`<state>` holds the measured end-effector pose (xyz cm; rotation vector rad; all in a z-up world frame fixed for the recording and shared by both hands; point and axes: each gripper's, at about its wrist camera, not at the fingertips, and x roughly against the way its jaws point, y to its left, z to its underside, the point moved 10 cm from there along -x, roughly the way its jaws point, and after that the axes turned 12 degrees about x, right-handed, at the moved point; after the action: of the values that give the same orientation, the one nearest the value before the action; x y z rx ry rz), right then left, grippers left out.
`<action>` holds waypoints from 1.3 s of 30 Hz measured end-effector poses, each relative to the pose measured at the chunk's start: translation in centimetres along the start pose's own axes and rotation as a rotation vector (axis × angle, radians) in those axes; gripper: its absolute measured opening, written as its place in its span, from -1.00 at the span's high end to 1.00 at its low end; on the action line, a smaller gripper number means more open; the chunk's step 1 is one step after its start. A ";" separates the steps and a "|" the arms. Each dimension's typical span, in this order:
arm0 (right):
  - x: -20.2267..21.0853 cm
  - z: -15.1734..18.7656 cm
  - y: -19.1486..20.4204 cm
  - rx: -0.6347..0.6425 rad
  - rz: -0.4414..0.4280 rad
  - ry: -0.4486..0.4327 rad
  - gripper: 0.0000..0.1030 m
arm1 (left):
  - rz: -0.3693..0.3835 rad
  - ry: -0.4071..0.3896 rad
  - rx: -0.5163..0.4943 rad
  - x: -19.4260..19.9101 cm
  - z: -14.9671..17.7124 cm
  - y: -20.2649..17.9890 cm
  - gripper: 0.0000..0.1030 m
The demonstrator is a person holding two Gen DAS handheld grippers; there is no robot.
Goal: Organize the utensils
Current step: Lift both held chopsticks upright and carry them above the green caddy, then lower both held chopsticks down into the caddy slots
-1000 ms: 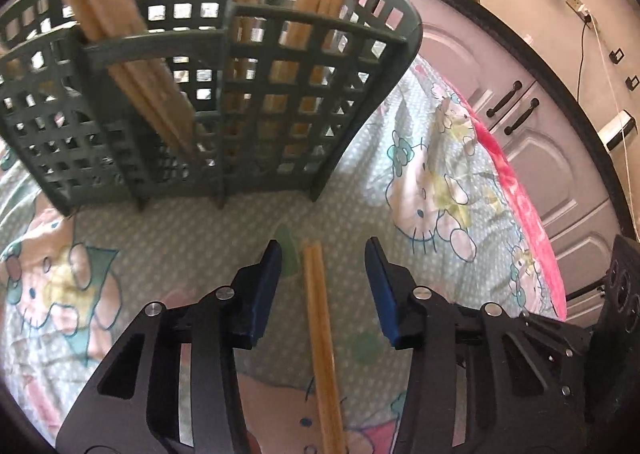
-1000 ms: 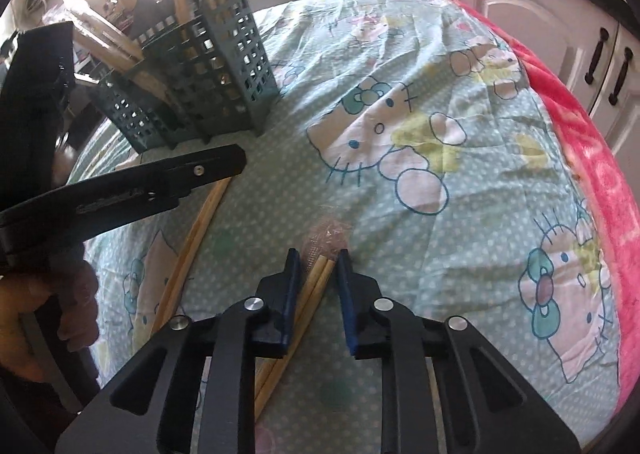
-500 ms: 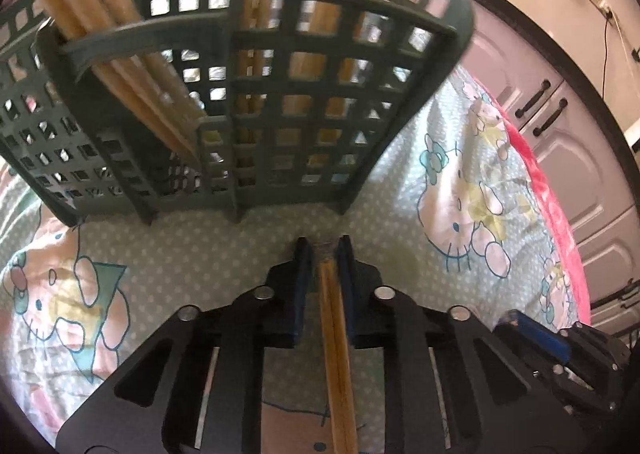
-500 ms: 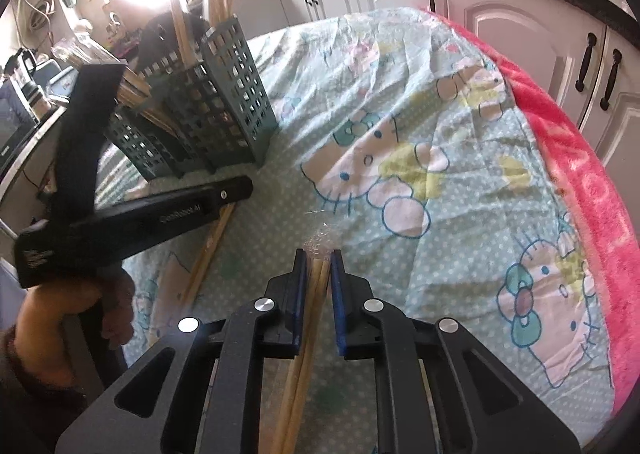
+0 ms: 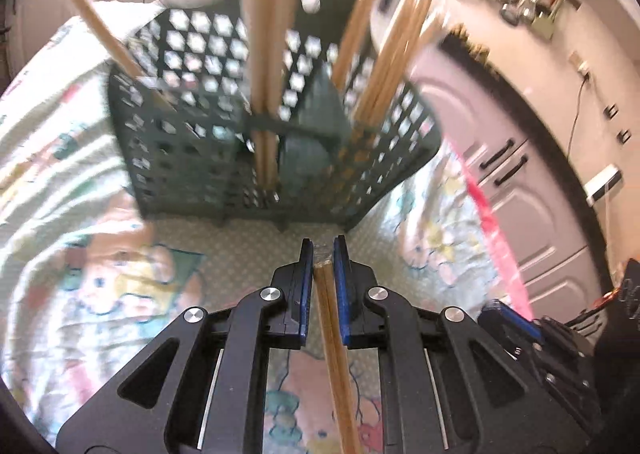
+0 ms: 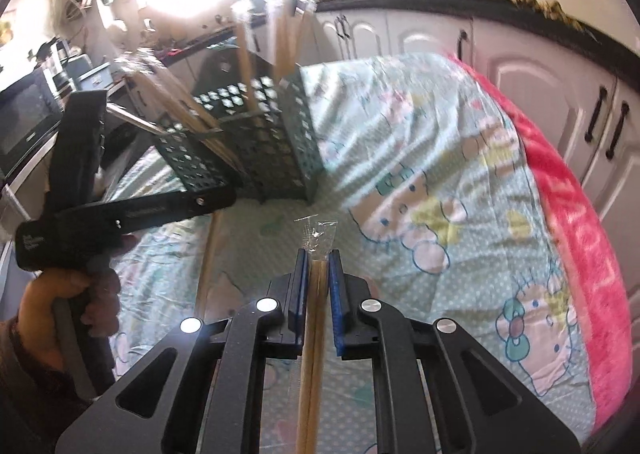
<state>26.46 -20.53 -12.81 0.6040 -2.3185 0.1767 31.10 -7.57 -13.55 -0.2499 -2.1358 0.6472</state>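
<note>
The green basket [image 5: 256, 158] already has many wooden chopsticks [image 5: 266, 54] standing up in it, so a lot of the tidying looks done. Some lean out toward 11 o'clock and some toward 1 o'clock.

The left gripper [image 5: 323, 254] is squeezed tight on a pair of chopsticks [image 5: 334, 334] in a clear wrapper. The basket sits just ahead of it, at 12 o'clock.

The right gripper [image 6: 318, 258] is also squeezed tight on its own wrapped pair [image 6: 312, 334]. From there the basket [image 6: 272, 158] is up at 11 o'clock, a little way off on the cartoon cat bedsheet [image 6: 420, 182].

Both pairs are not yet in the basket. That is what is left, I think. I can't tell if more lie on the sheet.
</note>
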 end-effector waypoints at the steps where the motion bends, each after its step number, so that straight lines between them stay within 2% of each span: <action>1: 0.5 -0.5 0.6 0.020 -0.005 -0.016 0.81 | 0.005 -0.013 0.001 0.8 -0.3 0.1 0.87; 11: 4.8 -5.7 5.4 0.159 -0.024 -0.163 0.82 | 0.080 -0.188 -0.007 9.9 -4.1 -0.7 0.88; 19: 7.3 -9.8 8.4 0.237 -0.026 -0.275 0.83 | 0.113 -0.340 -0.048 16.4 -7.2 -3.0 0.91; 28: 10.0 -15.2 9.7 0.261 -0.027 -0.392 0.83 | 0.124 -0.461 -0.072 21.8 -11.2 -4.4 0.92; 39: 13.3 -22.4 10.2 0.292 -0.006 -0.544 0.84 | 0.109 -0.589 -0.113 25.8 -15.8 -6.1 0.92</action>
<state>27.12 -9.97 13.03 0.8909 -2.8392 0.3933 28.32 3.16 15.26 -0.2605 -2.7438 0.7280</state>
